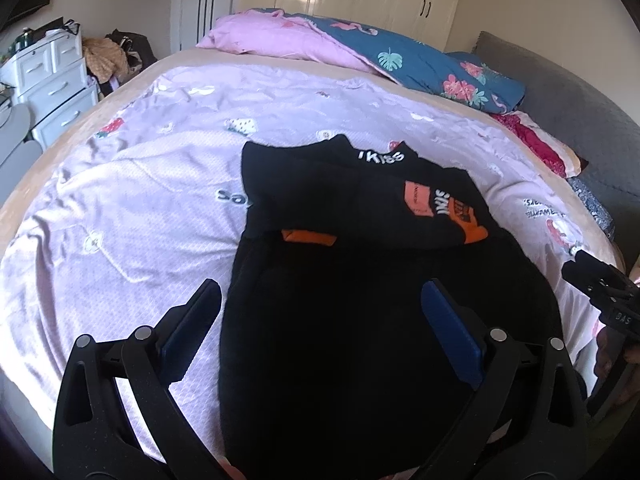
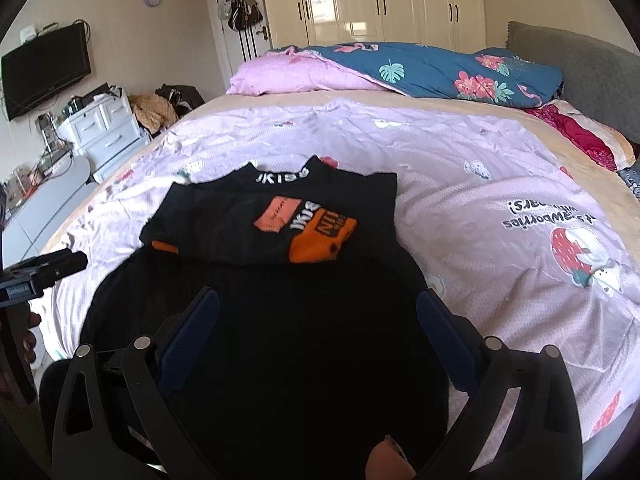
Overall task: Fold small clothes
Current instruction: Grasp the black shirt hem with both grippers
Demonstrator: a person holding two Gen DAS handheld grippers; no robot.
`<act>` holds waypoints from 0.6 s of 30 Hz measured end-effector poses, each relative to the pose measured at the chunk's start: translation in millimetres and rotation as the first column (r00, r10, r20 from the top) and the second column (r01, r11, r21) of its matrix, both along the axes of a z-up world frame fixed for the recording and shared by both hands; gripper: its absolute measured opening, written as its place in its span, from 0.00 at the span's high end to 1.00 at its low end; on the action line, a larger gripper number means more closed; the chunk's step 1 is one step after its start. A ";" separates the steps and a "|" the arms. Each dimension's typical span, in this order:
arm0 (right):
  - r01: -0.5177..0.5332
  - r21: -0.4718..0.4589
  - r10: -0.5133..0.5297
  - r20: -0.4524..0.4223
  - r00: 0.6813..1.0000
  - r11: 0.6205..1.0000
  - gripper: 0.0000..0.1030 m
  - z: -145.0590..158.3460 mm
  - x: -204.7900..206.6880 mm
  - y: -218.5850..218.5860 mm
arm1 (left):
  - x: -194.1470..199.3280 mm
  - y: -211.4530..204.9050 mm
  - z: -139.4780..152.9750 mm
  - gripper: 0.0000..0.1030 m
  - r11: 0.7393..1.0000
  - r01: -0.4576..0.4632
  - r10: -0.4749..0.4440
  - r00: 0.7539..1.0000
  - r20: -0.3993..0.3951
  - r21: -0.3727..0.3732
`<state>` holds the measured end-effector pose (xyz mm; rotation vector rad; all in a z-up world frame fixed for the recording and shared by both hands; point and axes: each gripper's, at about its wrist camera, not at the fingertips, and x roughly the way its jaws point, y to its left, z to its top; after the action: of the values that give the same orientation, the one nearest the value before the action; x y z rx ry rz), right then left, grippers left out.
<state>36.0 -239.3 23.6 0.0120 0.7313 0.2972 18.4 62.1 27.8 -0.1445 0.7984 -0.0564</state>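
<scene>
A small black top [image 1: 320, 188] with orange patches and white "IKISS" lettering lies flat on the pink bedsheet [image 1: 120, 208], its sleeves folded across the chest. My left gripper [image 1: 320, 286] is open just above the top's lower left part, with its left finger over the sheet and its right finger over the cloth. My right gripper [image 2: 318, 294] is also open, holding nothing, and hovers over the lower part of the top [image 2: 240, 208]. Each gripper shows at the edge of the other's view: right gripper [image 1: 600, 284], left gripper [image 2: 44, 272].
A blue flowered quilt [image 2: 440, 68] and pink bedding [image 2: 300, 76] are piled at the far side of the bed. A grey headboard [image 2: 580, 72] stands at the right. White drawers [image 2: 104, 128], a wall TV [image 2: 44, 72] and clutter are at the left, and wardrobes [image 2: 380, 0] are behind.
</scene>
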 end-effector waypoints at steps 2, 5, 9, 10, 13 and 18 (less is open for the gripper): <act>0.000 -0.015 0.000 -0.009 1.000 1.000 0.04 -3.3 -4.0 -2.5 | -2.9 3.6 -3.5 0.09 1.000 -0.007 0.007 1.000 -0.012 0.003; 0.002 -0.032 -0.003 -0.022 1.000 0.999 0.04 -8.2 -9.2 -7.0 | -9.6 11.1 -11.4 0.09 1.000 -0.020 0.020 0.999 -0.038 0.006; 0.017 -0.047 -0.019 -0.040 0.999 0.999 0.04 -15.1 -15.6 -14.8 | -19.7 16.1 -20.4 0.09 0.999 -0.035 0.037 0.997 -0.065 0.029; 0.020 -0.048 -0.022 -0.042 0.999 0.999 0.04 -16.1 -17.0 -16.9 | -22.5 17.1 -22.6 0.09 0.999 -0.035 0.037 0.997 -0.072 0.030; 0.027 -0.053 -0.030 -0.048 0.998 0.998 0.04 -18.2 -21.8 -21.8 | -29.9 21.7 -28.8 0.09 0.999 -0.035 0.037 0.995 -0.094 0.025; 0.035 -0.059 -0.038 -0.053 0.998 0.998 0.04 -21.2 -28.4 -27.7 | -44.3 26.6 -38.8 0.09 0.999 -0.038 0.043 0.992 -0.119 0.037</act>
<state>7.7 -267.0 2.5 -0.0219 0.7930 0.2415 -26.0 88.7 -11.0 -0.1320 0.9158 0.0047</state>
